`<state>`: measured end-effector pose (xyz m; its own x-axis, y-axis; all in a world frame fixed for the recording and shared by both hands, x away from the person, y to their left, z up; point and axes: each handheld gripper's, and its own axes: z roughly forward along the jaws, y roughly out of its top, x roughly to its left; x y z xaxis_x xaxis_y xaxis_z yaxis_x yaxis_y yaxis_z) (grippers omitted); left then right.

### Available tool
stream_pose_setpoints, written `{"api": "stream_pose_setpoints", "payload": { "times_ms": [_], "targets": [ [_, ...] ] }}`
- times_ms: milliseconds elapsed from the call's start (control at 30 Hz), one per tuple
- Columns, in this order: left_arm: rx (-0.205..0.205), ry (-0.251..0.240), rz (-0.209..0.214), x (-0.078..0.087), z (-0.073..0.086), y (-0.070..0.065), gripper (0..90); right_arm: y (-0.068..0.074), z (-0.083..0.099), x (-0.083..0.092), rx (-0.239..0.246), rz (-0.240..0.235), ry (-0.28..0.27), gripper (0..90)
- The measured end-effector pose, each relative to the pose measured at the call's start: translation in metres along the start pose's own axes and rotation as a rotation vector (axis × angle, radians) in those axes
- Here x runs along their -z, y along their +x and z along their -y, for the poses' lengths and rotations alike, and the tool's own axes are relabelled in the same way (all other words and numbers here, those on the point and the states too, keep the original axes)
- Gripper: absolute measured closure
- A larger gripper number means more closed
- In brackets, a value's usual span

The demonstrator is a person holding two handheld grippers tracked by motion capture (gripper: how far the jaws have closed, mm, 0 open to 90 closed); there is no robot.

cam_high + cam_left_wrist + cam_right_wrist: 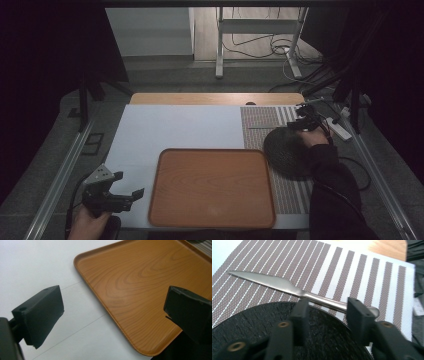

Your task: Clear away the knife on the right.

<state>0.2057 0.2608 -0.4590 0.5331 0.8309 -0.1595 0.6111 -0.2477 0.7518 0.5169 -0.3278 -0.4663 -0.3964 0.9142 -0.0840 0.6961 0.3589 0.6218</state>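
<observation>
Risk: the knife (287, 287) could be skidded across the striped mat (367, 270) or tipped against the black plate (262, 322) if the handle is caught off-centre.
Right gripper (327, 310): jaws partly closed, the knife handle seen between and just beyond them; whether the pads press on it cannot be told.
Right hand pose: reached to the far right, gripper angled down over the plate's rim.
Left gripper (112, 312): jaws spread, nothing between; the wooden tray (150, 277) corner lies beneath.
Left hand pose: held low at the near left.
</observation>
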Motion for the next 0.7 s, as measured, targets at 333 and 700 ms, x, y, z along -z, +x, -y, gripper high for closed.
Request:
{"api": "stream_pose_setpoints", "payload": {
  "times_ms": [333,700],
  "targets": [
    [-0.007,0.004,-0.001,0.000,0.000,0.000,2.8,-0.018,-0.013,-0.017,0.005,-0.035,0.038,89.7],
    [-0.013,0.007,-0.001,-0.001,0.000,-0.001,2.8,-0.033,-0.015,-0.045,0.000,0.055,0.088,89.7]
  ]
}}
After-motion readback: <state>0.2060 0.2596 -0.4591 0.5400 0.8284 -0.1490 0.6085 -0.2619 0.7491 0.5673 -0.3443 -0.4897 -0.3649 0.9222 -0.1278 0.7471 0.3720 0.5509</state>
